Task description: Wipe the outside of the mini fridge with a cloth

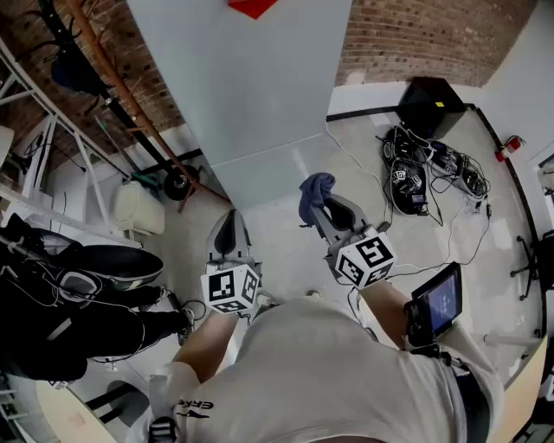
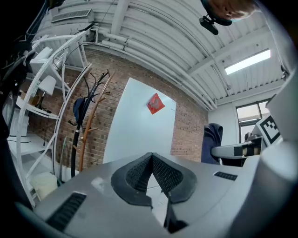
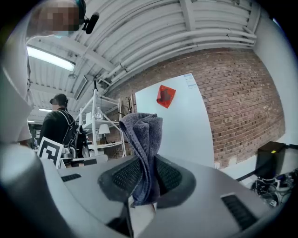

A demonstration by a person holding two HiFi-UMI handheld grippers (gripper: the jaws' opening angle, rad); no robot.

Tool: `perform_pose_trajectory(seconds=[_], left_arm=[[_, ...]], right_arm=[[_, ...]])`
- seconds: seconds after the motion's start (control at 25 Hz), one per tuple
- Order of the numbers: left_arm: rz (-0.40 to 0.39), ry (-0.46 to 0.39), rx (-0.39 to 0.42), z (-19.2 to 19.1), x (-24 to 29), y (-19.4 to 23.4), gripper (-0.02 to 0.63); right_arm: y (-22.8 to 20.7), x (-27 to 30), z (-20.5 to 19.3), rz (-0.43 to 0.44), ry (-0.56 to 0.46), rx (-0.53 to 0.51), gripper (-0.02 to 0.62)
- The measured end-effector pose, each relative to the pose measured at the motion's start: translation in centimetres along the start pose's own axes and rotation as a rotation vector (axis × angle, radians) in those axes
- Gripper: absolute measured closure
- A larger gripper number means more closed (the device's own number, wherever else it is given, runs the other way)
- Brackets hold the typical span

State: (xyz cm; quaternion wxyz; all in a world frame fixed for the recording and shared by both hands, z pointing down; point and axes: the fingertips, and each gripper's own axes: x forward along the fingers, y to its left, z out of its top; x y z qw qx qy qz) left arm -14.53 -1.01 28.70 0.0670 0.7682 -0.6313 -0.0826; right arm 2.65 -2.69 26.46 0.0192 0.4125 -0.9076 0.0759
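The mini fridge point(image 1: 251, 78) is a pale, smooth-sided box with a red sticker point(image 1: 253, 7), standing in front of me against a brick wall. My right gripper point(image 1: 325, 204) is shut on a blue-grey cloth point(image 1: 314, 192) a short way from the fridge's lower front corner, not touching it. In the right gripper view the cloth point(image 3: 143, 139) stands up folded between the pads, with the fridge point(image 3: 184, 125) beyond. My left gripper point(image 1: 229, 227) is shut with nothing in it, level with the right one. Its pads point(image 2: 139, 173) meet at the tip and the fridge point(image 2: 135, 130) is ahead.
A person in black point(image 1: 52, 320) stands at the left by a white shelf frame point(image 1: 35, 147). A coat rack point(image 2: 91, 121) leans beside the fridge. A black box point(image 1: 430, 104) and tangled cables point(image 1: 424, 173) lie on the floor to the right. A cream container point(image 1: 138, 208) sits left of the fridge.
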Motion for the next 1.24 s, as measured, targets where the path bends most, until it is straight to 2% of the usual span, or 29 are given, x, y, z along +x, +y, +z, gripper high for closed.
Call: perform_pose_trajectory(seconds=[0.52,1.04,1.24], left_arm=[[0.013,-0.001,0.001,-2.6,-1.7,-5.6,0.603],[0.006,0.02,-0.017,-3.2,1.1,-6.5,0.603],[0.014,0.015,-0.026,-3.2,2.2,-4.6,0.603]], right_arm=[[-0.6,-4.5,-2.4,0.05,0.02,0.0,0.508],[-2.8,-4.2,-2.1,0.027,0.038,-0.006,0.508],[-2.4,-1.8,-2.0,0.038,0.035,-0.013,0.508]])
